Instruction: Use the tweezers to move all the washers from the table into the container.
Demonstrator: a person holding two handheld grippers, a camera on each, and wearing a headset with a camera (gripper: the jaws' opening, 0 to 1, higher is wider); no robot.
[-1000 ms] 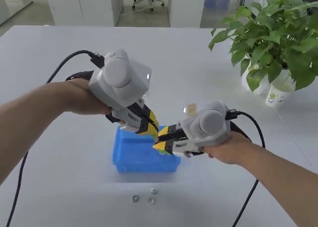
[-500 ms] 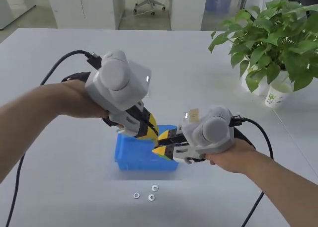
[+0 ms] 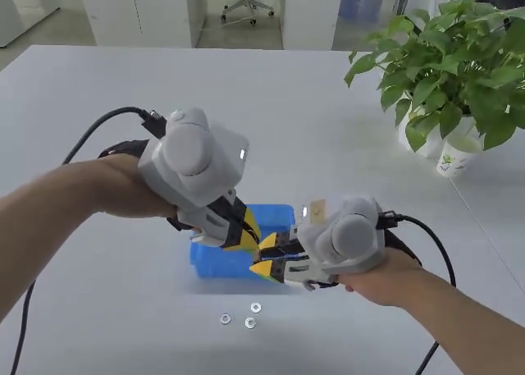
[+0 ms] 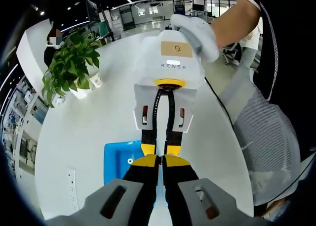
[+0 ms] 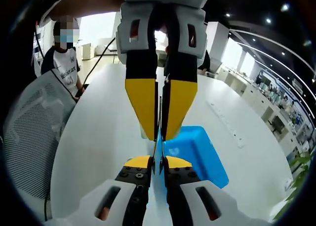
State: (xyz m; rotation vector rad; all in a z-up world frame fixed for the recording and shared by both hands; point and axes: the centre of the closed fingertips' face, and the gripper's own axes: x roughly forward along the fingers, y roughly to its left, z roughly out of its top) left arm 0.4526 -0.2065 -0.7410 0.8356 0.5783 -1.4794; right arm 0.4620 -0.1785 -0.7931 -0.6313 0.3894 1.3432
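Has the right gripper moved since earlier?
Yes. Against the blue plastic container, the right gripper has shifted toward its near wall and the small metal washers.

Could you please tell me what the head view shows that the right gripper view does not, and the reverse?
Head view: three small metal washers loose on the white table. Right gripper view: thin metal tweezers pinched between the jaws of the left gripper and the right gripper, plus a grey mesh chair. Both: the blue plastic container and the two grippers meeting tip to tip.
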